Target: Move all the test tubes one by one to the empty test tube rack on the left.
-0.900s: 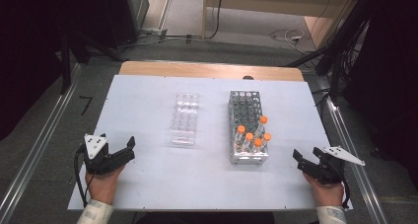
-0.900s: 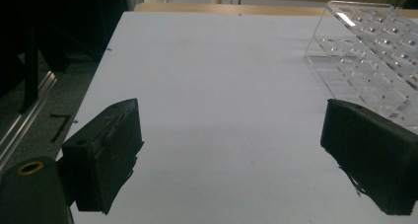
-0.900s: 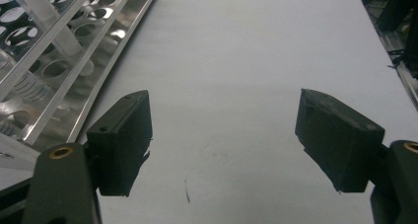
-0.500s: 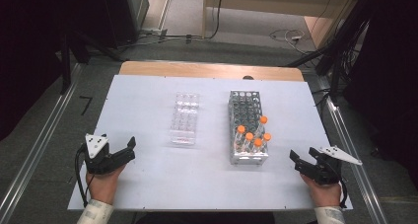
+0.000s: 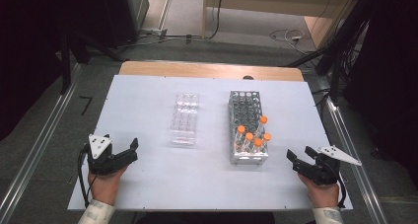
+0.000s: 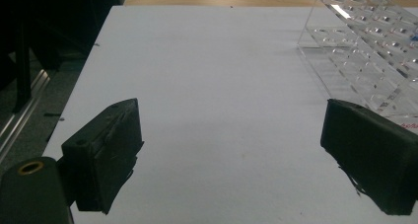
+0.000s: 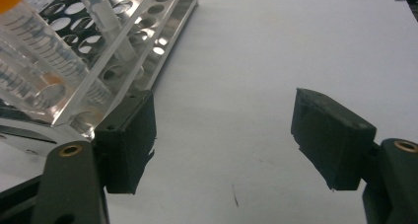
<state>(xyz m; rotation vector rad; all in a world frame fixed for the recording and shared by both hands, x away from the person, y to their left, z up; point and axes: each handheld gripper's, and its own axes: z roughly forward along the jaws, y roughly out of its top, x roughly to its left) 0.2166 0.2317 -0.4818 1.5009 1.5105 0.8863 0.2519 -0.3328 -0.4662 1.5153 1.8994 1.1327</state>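
Both grippers spread, empty. Right gripper (image 5: 297, 162) lower right, nearer the tube rack (image 5: 248, 127), which lies up-left of it, long axis running up the frame. Left gripper (image 5: 129, 151) lower left.

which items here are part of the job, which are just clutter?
In play:
metal tube rack
five orange-capped tubes standing in it
clear plastic rack
left gripper, right gripper, both open and holding nothing

Lying about:
cables on the floor beyond the table
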